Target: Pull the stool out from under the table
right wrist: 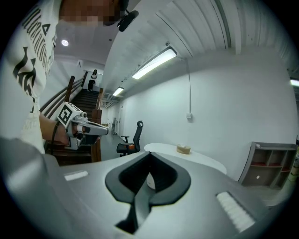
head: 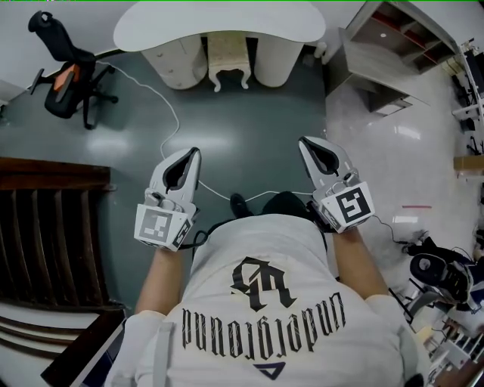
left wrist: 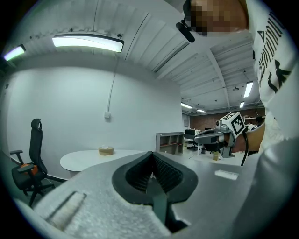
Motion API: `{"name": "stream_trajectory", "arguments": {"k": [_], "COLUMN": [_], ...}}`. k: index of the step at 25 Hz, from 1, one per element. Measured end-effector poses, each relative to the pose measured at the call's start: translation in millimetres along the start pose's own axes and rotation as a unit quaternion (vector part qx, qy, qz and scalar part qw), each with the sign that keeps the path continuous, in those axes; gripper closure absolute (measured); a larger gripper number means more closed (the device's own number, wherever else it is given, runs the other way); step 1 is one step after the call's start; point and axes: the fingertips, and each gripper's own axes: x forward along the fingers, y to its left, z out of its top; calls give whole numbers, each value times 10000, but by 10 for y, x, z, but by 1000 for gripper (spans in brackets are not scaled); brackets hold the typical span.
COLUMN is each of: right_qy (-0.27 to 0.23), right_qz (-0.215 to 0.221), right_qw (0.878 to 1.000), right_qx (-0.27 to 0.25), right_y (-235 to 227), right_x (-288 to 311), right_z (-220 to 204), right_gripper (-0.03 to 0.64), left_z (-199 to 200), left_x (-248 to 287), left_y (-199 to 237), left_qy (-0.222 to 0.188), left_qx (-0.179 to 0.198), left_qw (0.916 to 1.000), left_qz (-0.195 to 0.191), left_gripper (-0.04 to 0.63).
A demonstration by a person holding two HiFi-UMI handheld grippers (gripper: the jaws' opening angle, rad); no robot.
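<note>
A cream stool [head: 227, 60] with curved legs stands tucked under the white oval table [head: 219, 23] at the top of the head view. My left gripper [head: 190, 153] and right gripper [head: 305, 142] are both shut and empty, held side by side over the dark floor well short of the stool. In the left gripper view the table [left wrist: 98, 158] shows ahead with a tape roll [left wrist: 106, 150] on it, and the closed jaws hide the stool. The right gripper view shows the same table [right wrist: 187, 158] and roll [right wrist: 183, 149].
A black office chair [head: 68, 72] stands at the upper left. A dark wooden staircase [head: 45, 227] fills the left side. A grey shelf unit [head: 393, 53] is at the upper right. A white cable [head: 170, 113] trails over the floor between me and the table.
</note>
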Motion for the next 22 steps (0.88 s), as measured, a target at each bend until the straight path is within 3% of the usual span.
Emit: {"name": "stream_trajectory", "arguments": {"k": [12, 22], "right_qy": [-68, -109], "right_qz": [175, 404], "right_qw": [9998, 9991], "right_qx": [-31, 11], "right_y": [15, -269], "right_x": [509, 1089], "right_z": [53, -12], "right_gripper": [617, 617], "left_z": [-2, -115], "left_x": [-14, 362], "left_y": [414, 772], "left_qy": [33, 219], "left_qx": [70, 180], "left_qw": [9998, 9993], "left_qz": [164, 258], "left_gripper": [589, 589]}}
